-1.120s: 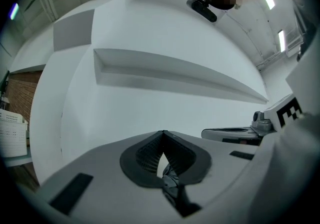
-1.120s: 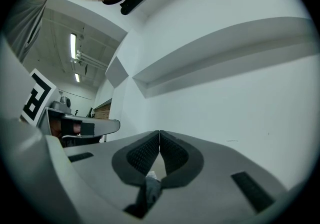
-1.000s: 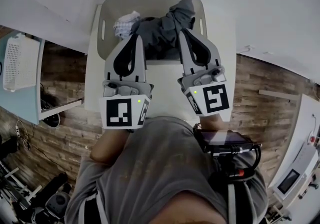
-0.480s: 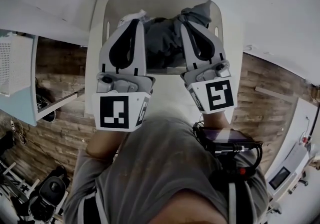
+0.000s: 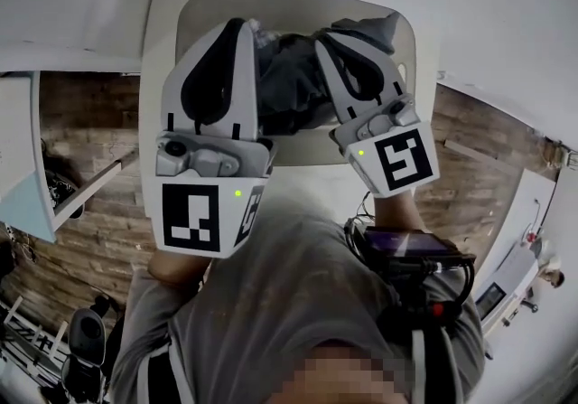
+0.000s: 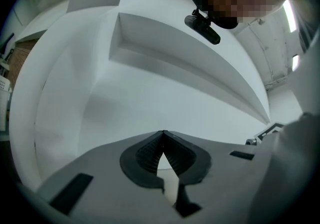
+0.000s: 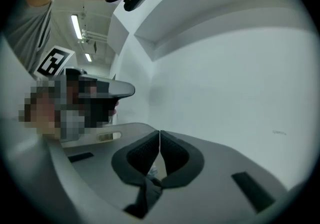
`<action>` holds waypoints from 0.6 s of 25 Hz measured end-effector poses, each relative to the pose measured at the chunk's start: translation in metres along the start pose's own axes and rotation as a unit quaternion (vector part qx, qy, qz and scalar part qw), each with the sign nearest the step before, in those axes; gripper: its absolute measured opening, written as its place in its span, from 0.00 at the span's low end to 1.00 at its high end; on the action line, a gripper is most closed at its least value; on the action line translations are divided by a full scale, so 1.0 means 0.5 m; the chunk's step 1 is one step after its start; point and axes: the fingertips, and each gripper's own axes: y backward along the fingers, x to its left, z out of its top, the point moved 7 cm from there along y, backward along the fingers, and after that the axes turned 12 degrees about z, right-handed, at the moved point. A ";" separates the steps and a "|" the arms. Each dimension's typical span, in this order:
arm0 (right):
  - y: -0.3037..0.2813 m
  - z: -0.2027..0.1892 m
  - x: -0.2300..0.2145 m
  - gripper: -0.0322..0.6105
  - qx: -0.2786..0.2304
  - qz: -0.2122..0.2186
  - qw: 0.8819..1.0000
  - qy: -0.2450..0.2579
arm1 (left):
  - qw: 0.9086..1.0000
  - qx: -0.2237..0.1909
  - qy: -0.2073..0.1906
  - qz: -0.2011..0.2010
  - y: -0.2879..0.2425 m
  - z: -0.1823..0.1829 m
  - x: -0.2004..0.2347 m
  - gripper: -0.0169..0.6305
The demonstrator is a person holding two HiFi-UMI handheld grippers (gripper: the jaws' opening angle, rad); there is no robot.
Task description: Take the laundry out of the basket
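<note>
**Both claws poised over the basket, laundry untouched inside**

The basket [image 5: 406,59] sits on the white counter [image 5: 302,183], at its far end from the person. The laundry [image 5: 289,77], a dark grey heap with a paler piece at its left edge, lies inside the basket and rises a little above the rim at the right.

The left claw [image 5: 237,24] hangs over the basket's left half and the right claw [image 5: 330,37] over its right half, so the heap shows between them. Both are tipped upward: each gripper view looks past its own tips at bare white wall and ceiling, not down into the basket.

In the left gripper view the jaws meet at their tips with nothing between them, and the right gripper view shows the same. My judgement is that neither claw has cloth and the removal has not begun. Each claw flanks the heap, probably so that either can open and dip for a fold.
</note>
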 end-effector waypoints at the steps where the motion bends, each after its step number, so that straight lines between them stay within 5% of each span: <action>1: -0.009 -0.007 0.000 0.07 0.007 0.008 1.000 0.001 | 1.000 0.001 0.005 -0.001 -0.007 -0.003 0.006 0.04; 7: -0.033 -0.056 0.014 0.09 0.053 0.055 0.997 -0.006 | 0.999 0.030 0.010 0.007 -0.024 -0.033 0.019 0.04; 15: -0.066 -0.113 0.026 0.32 0.140 0.090 0.986 0.003 | 0.997 0.053 0.050 -0.009 -0.035 -0.058 0.033 0.04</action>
